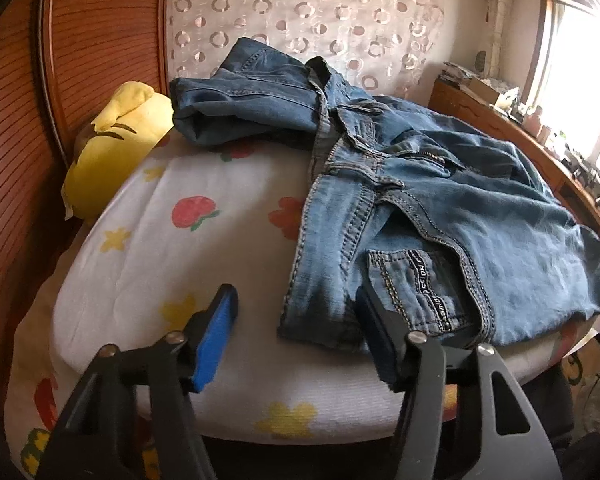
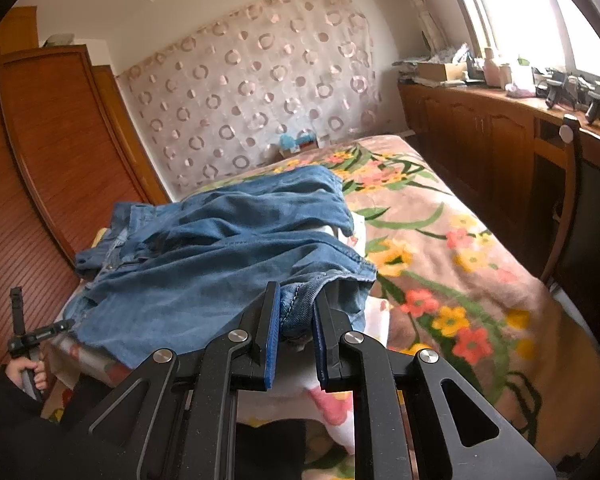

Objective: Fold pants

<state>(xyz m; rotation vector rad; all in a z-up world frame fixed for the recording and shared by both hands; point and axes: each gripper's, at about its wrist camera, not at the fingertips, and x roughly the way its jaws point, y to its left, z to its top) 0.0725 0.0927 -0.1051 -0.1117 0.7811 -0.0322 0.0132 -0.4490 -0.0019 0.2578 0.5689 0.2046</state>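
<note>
A bed point(image 2: 440, 240) carried a brown floral blanket point(image 2: 472, 292). On it sat a white cushion point(image 1: 172, 264) printed with red and yellow flowers. Blue denim pants point(image 1: 440, 208) lay across the cushion, and a yellow plush toy point(image 1: 112, 140) rested beside it.

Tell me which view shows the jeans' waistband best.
The left wrist view. There the waistband runs across the frame's middle, with stitching, belt loops and a labelled pocket plainly visible beside the open left gripper. The right wrist view shows it only as a small bunched edge at the far end of the jeans.
</note>
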